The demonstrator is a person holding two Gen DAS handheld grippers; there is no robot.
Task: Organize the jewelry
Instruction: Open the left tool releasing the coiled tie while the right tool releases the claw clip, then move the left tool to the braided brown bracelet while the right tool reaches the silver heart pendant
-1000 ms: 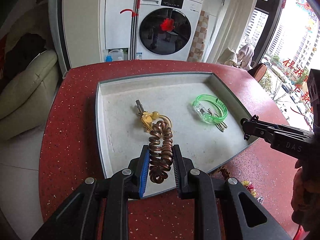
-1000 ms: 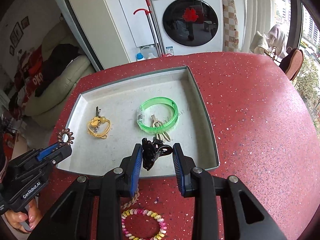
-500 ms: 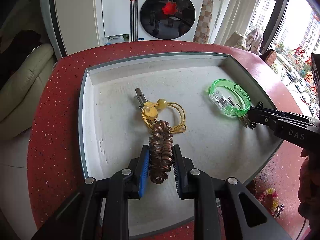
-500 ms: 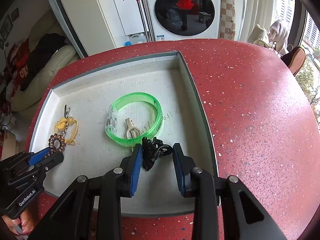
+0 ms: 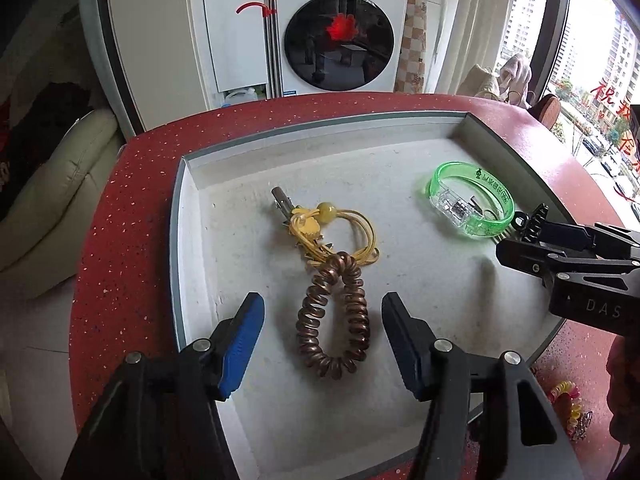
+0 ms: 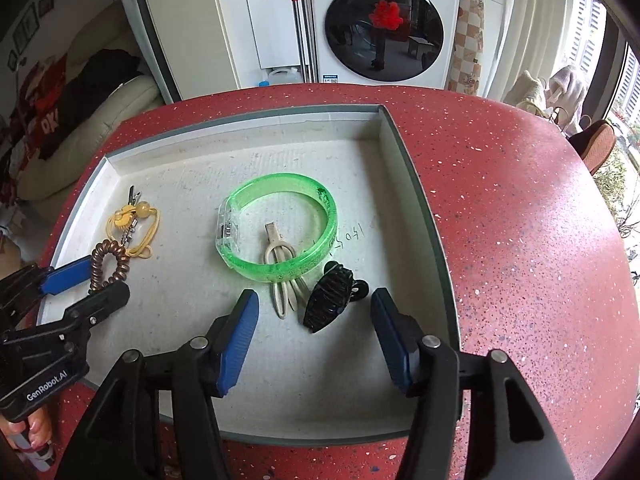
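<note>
Red speckled stone makes up the table (image 6: 520, 240) under my view, and on it sits a shallow grey-rimmed tray (image 6: 412, 184) with a pale, scuffed floor. Going from the left: near the tray's left wall I see a yellow cord loop with a bead (image 5: 340, 224) tangled with a small metal clip, and touching its near end lies the coppery coil hair tie (image 5: 334, 316), flat on the tray floor. My left gripper (image 5: 322, 336) straddles that coil; its jaws are opening, the blue pads stand clear on either side, so nothing is gripped there. Further right, about mid-tray in the right wrist view, a clear green bangle (image 6: 280, 228) rests flat, and a cream hair clip (image 6: 282, 276) lies partly inside its ring and partly under its near edge. Just beside that, to the right, the black claw clip (image 6: 330, 298) lies on the tray floor close to the right wall. My right gripper (image 6: 314, 340) sits over it with jaws opening, the pads apart from the clip and pressing on nothing. Off the tray, on the table at the near right in the left wrist view, I can make out part of a pink and yellow bead bracelet (image 5: 566, 396).
</note>
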